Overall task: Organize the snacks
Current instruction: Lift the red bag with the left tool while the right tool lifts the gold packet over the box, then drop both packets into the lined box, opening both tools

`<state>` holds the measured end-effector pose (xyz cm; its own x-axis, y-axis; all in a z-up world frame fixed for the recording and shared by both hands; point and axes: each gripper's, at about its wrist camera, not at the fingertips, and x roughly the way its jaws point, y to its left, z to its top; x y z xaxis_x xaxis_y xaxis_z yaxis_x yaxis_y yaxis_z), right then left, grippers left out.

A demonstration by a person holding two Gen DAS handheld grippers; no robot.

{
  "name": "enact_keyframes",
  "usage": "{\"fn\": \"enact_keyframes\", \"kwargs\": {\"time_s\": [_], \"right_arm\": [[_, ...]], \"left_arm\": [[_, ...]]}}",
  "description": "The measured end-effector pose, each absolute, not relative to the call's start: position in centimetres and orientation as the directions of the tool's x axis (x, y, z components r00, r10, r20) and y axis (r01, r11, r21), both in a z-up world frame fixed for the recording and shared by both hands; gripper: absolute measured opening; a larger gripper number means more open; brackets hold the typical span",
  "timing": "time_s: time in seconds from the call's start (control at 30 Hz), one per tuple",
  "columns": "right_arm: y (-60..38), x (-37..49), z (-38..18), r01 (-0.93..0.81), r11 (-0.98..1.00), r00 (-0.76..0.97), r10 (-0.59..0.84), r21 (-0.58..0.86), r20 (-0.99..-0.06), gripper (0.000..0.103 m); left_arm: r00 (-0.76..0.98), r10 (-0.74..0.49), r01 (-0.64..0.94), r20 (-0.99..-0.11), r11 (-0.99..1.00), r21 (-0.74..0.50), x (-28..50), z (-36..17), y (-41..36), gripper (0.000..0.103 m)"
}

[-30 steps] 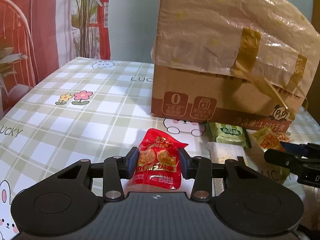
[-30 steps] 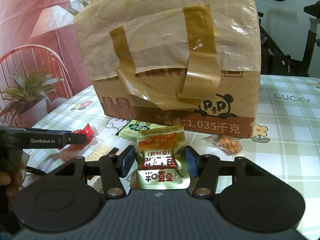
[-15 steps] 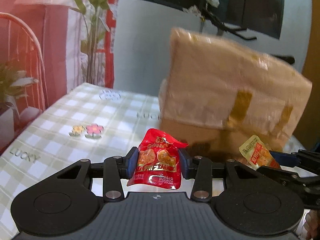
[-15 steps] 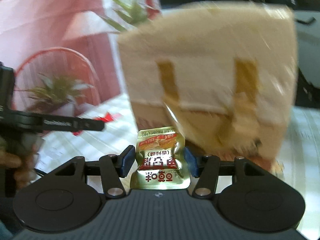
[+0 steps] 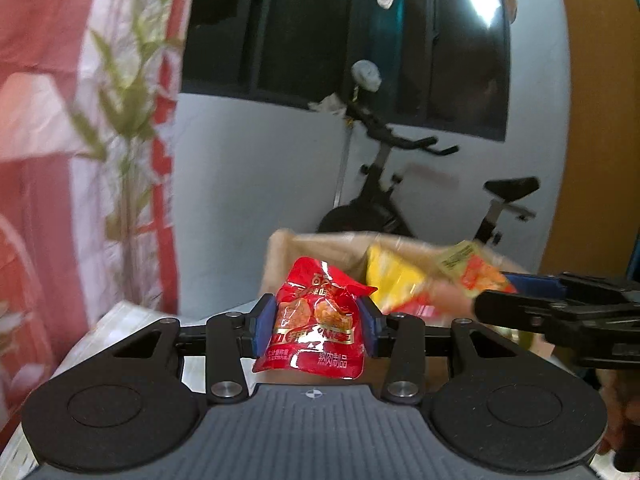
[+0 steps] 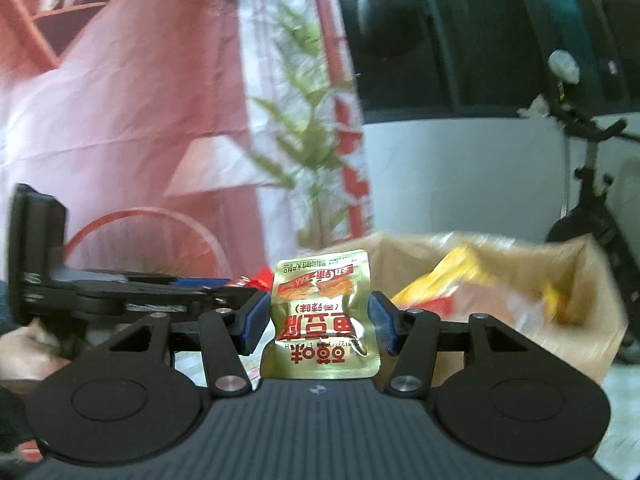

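Left gripper (image 5: 316, 330) sits level with the open top of the brown cardboard box (image 5: 280, 256), red foil snack packet (image 5: 316, 328) between its pads, box just behind. Right gripper (image 6: 316, 324) to its right, gold foil snack packet (image 6: 320, 320) between its pads, box (image 6: 600, 320) ahead and to the right. Yellow bag (image 6: 448, 280) lies inside the box. Black exercise bike (image 5: 400, 200) stands behind the box, against the white wall (image 5: 256, 200). Red-and-white printed curtain (image 5: 80, 140) hangs at left.
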<state>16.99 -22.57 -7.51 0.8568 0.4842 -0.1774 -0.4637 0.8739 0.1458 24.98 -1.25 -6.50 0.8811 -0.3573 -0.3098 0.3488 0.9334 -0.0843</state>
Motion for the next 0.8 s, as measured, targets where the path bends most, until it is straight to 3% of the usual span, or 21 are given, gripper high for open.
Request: {"fn": "enact_keyframes", "kwargs": {"time_s": [0.17,0.4,0.47,0.5,0.57,0.8], "right_arm": [[-24.6,21.8,-4.9,-0.34,0.935,0.906,0.354,0.103,-0.231,0.057],[-27.3,27.7,-4.3,-0.166,0.971,0.92,0.215,0.172,-0.328,0.057],[-27.5,28.9,-4.7,-0.127,0.974,0.912,0.188,0.186,-0.363,0.059],[-27.7,29.3,-4.9,-0.107,0.974,0.908,0.178,0.202,-0.378,0.059],[-28.7,29.0,-5.3,-0.089,0.963,0.904,0.185,0.252,-0.385,0.068],[-30.5,26.1,-5.2,-0.162,0.946,0.905,0.256,0.279,-0.34,0.069]], "left_arm": [[0.872,-0.361,0.357,-0.329,0.931,-0.077,28.9,-5.6,-3.6,0.047],[0.862,-0.299,0.314,-0.409,0.949,-0.032,33.3,-6.7,-6.7,0.053],[0.857,-0.287,0.303,-0.429,0.952,-0.034,33.8,-6.8,-6.7,0.07],[0.855,-0.286,0.298,-0.433,0.954,-0.04,33.8,-6.6,-6.4,0.074],[0.857,-0.3,0.306,-0.419,0.951,-0.055,33.0,-6.8,-5.8,0.077],[0.834,-0.359,0.345,-0.419,0.932,-0.111,30.7,-6.7,-3.4,0.077]]}}
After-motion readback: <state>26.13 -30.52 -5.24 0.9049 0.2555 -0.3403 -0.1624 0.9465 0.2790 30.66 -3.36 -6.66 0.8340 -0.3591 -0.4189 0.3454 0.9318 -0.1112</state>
